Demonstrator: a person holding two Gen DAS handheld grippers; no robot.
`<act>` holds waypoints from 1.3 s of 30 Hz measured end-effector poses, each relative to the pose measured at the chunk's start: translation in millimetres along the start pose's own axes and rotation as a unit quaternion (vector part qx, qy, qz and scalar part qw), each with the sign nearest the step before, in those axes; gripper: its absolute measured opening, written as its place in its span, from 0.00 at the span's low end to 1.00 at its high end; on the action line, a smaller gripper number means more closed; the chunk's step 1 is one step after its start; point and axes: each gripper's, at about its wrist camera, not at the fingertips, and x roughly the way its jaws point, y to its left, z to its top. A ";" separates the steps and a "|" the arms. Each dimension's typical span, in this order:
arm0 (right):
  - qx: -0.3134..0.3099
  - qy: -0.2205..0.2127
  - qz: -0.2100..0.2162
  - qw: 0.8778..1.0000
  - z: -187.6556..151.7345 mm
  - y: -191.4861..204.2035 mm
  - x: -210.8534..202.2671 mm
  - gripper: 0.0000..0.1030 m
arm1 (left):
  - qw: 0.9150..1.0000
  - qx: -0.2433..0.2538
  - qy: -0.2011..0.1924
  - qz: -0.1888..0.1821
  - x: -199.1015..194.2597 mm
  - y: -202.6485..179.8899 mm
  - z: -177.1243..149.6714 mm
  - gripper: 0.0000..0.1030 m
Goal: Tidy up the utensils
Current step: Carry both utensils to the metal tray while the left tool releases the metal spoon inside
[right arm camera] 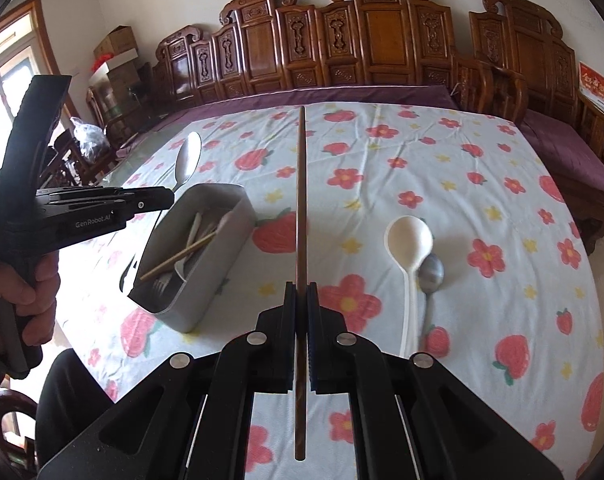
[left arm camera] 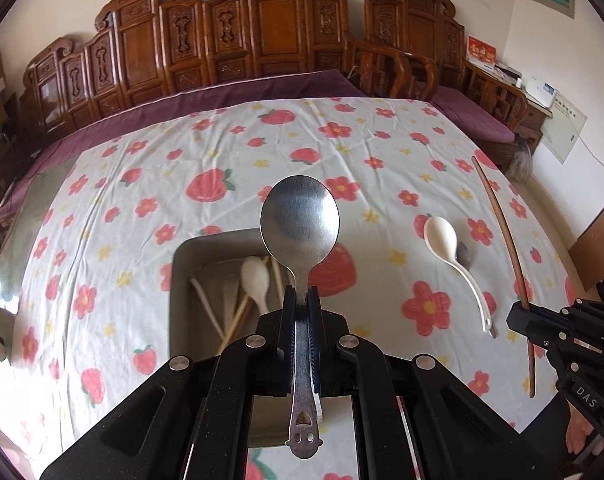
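We hold a metal spoon (left arm camera: 300, 220) clamped in our left gripper (left arm camera: 301, 294), above the grey box (left arm camera: 182, 264) at seven o'clock. Our right gripper (right arm camera: 301, 290) pinches a brown chopstick (right arm camera: 301, 184); a white spoon (right arm camera: 408, 240) lies at three o'clock.

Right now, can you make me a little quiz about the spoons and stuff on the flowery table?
1. True or false: the left hand-held gripper holds a metal spoon.
2. What does the right hand-held gripper hold: A) a white spoon, B) a brown chopstick, C) a fork?
3. Fill in: the white spoon on the cloth lies beside a small ____ spoon.

Key: 1 true; 2 B; 3 metal.
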 end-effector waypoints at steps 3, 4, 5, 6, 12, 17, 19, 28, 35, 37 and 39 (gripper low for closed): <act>-0.003 0.002 0.010 1.000 3.8 14.7 6.8 0.06 | 1.000 -0.009 0.001 0.006 3.0 16.5 -2.6 0.05; -0.004 0.004 0.013 1.000 5.0 20.6 10.0 0.06 | 1.000 -0.012 0.002 0.007 4.3 20.1 -3.6 0.05; -0.005 0.005 0.015 1.000 5.7 24.7 12.0 0.06 | 1.000 -0.015 0.004 0.009 6.5 26.0 -4.6 0.05; -0.007 0.007 0.017 1.000 6.4 29.4 14.0 0.06 | 1.000 -0.018 0.005 0.010 8.3 31.0 -5.7 0.05; -0.018 0.015 0.025 0.999 9.9 52.3 25.0 0.06 | 0.999 -0.034 0.016 0.017 24.9 54.7 -13.7 0.05; -0.023 0.019 0.028 0.999 13.0 65.3 30.9 0.06 | 0.999 -0.044 0.024 0.021 37.4 68.4 -20.9 0.05; -0.025 0.020 0.030 0.999 14.2 68.9 32.7 0.06 | 0.998 -0.049 0.029 0.021 42.1 73.3 -24.2 0.05; -0.034 0.027 0.035 0.998 14.6 87.2 41.8 0.06 | 0.998 -0.056 0.032 0.021 50.7 81.5 -33.5 0.05; -0.038 0.029 0.035 0.998 15.2 94.1 45.0 0.06 | 0.998 -0.057 0.029 0.014 48.2 84.2 -35.3 0.05; -0.038 0.030 0.035 0.998 15.7 95.9 45.6 0.06 | 0.998 -0.056 0.025 0.011 45.5 85.0 -35.6 0.05; -0.037 0.030 0.036 0.998 16.7 97.0 47.8 0.06 | 0.998 -0.057 0.019 0.008 40.3 86.5 -36.5 0.05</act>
